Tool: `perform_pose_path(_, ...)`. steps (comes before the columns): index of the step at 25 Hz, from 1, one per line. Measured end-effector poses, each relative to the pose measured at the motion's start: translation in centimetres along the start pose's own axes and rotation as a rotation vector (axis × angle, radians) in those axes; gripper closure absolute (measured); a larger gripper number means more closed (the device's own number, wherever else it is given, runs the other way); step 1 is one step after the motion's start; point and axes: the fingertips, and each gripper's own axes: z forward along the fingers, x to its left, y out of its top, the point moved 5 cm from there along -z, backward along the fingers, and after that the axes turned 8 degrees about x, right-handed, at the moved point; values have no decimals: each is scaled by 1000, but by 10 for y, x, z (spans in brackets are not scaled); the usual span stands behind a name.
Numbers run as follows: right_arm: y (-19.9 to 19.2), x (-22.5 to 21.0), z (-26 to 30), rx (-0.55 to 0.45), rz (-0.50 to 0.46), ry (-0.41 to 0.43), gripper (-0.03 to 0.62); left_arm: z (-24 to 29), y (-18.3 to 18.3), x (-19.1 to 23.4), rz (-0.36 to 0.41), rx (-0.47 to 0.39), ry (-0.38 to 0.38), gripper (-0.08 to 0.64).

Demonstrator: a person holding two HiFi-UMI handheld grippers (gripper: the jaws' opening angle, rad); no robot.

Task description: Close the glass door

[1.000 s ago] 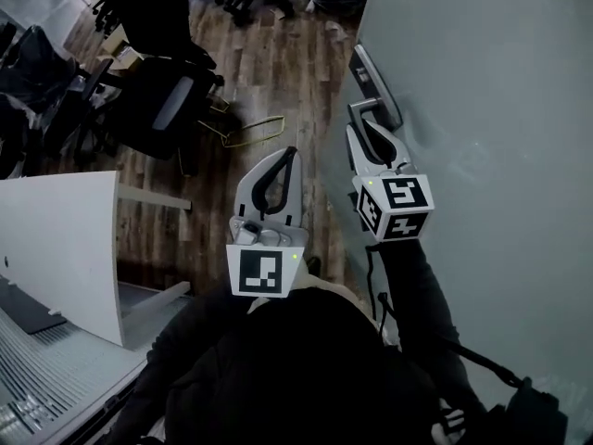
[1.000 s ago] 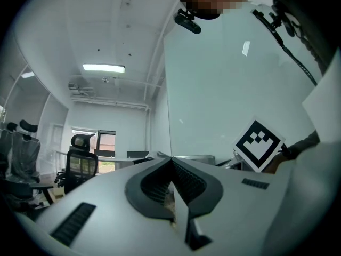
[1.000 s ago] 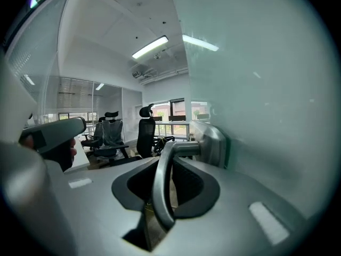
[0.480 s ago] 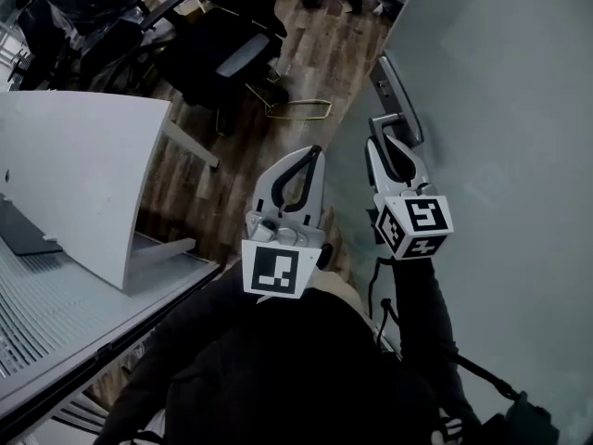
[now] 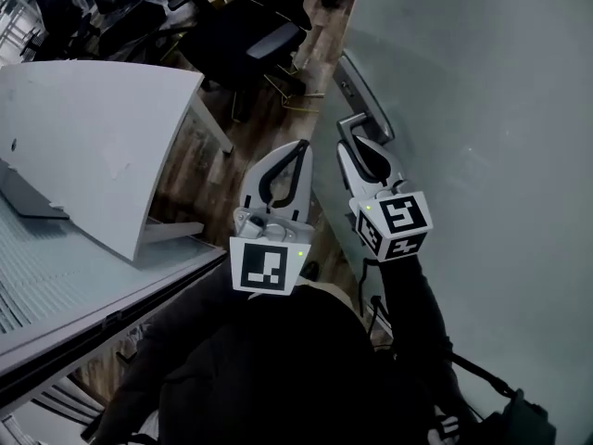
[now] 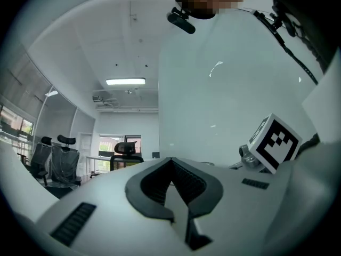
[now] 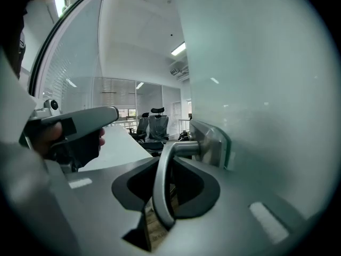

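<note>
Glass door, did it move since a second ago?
Yes. The glass door and the person swept over the floor: the white desk came nearer, the office chairs slid toward the top. The right gripper stayed clamped on the door handle; the left gripper stayed shut and empty.
</note>
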Motion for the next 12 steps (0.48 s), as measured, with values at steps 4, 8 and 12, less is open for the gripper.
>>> perform_pose_path(4,1,50,-5,-13,-31,70,526,-51,0,8,14,12,65,563)
perform_pose_path(8,-3,89,-11,-12,-53,130,526,-101,-2,7,4,18,134,563)
perform_pose_path(12,-7,137,-20,-9,-73,188,526,-160,-2,6,35,48,204,564)
